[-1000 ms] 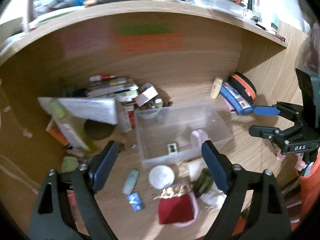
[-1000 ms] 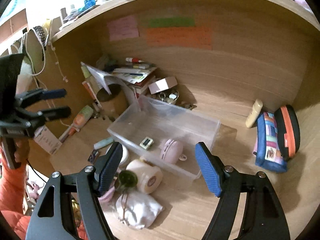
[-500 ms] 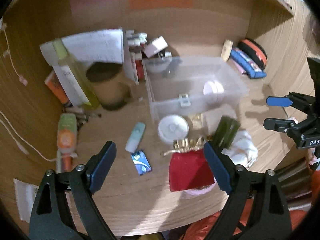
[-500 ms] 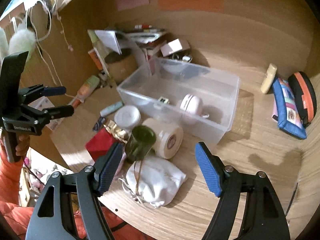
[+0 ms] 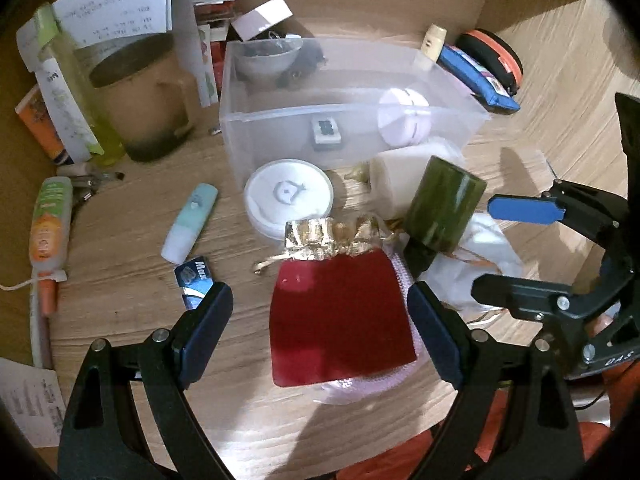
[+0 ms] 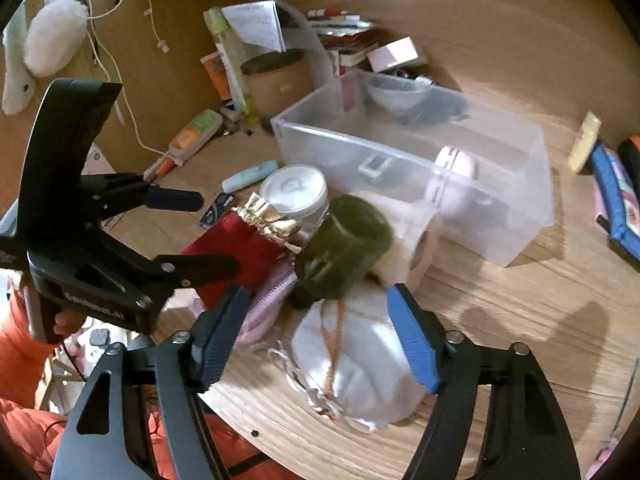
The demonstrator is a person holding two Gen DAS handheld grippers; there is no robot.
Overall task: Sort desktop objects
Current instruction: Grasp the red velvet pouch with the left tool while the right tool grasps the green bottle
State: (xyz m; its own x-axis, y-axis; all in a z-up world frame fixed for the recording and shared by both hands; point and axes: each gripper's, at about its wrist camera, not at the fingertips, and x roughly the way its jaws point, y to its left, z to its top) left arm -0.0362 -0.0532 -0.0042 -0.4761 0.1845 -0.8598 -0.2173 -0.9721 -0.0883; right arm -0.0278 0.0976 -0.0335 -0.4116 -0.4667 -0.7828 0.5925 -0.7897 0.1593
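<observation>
A clear plastic bin (image 5: 256, 92) (image 6: 532, 184) holds a pink round case (image 5: 404, 116) and a small black-and-white item (image 5: 326, 130). In front of it lie a red pouch with a gold top (image 5: 340, 312) (image 6: 236, 244), a dark green jar (image 5: 440, 204) (image 6: 340, 240), a white tape roll (image 6: 416, 236), a white lidded jar (image 5: 288, 196) and a white drawstring bag (image 6: 360, 360). My left gripper (image 5: 320, 336) is open, its fingers on either side of the red pouch. My right gripper (image 6: 316, 340) is open above the white bag, close to the green jar.
A mint tube (image 5: 190, 228), a blue card (image 5: 196, 280) and an orange-green tube (image 5: 50, 224) lie at left. A brown mug (image 5: 140, 100), papers and books stand behind. Pencil cases (image 5: 476, 72) lie at right. The table's front edge is close.
Both grippers have come down and forward toward the objects in front of the bin. The left now straddles the red pouch and the right hangs over the white bag. Both stay open.
</observation>
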